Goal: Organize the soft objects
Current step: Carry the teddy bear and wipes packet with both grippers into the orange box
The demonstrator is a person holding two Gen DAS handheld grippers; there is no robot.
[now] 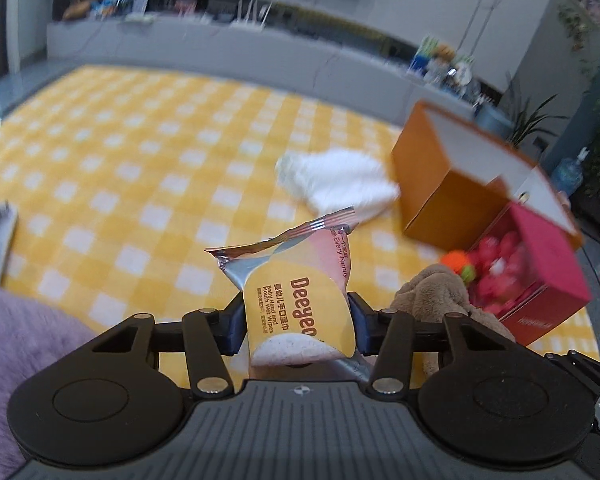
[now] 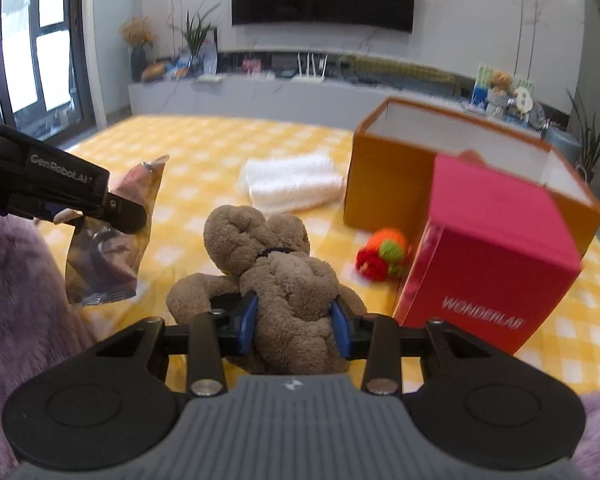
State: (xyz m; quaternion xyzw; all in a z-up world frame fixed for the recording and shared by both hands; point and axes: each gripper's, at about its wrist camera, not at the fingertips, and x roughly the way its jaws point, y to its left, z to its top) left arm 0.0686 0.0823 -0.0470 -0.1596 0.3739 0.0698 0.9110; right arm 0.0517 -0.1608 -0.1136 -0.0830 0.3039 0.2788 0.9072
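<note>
My left gripper (image 1: 298,320) is shut on a yellow and pink pack of wet wipes (image 1: 300,296) and holds it above the yellow checked cloth (image 1: 140,160). In the right wrist view the pack (image 2: 112,240) hangs from the left gripper (image 2: 128,210) at the left. My right gripper (image 2: 294,320) is shut on a brown plush bear (image 2: 284,272), also seen in the left wrist view (image 1: 436,292). A white folded towel (image 2: 290,184) lies behind. A small orange, green and red knitted toy (image 2: 382,254) lies by the boxes.
An open orange box (image 2: 400,176) stands at the right, with a pink box (image 2: 496,256) in front of it. Purple fluffy fabric (image 2: 16,300) lies at the near left. A TV cabinet (image 2: 300,92) runs along the back wall.
</note>
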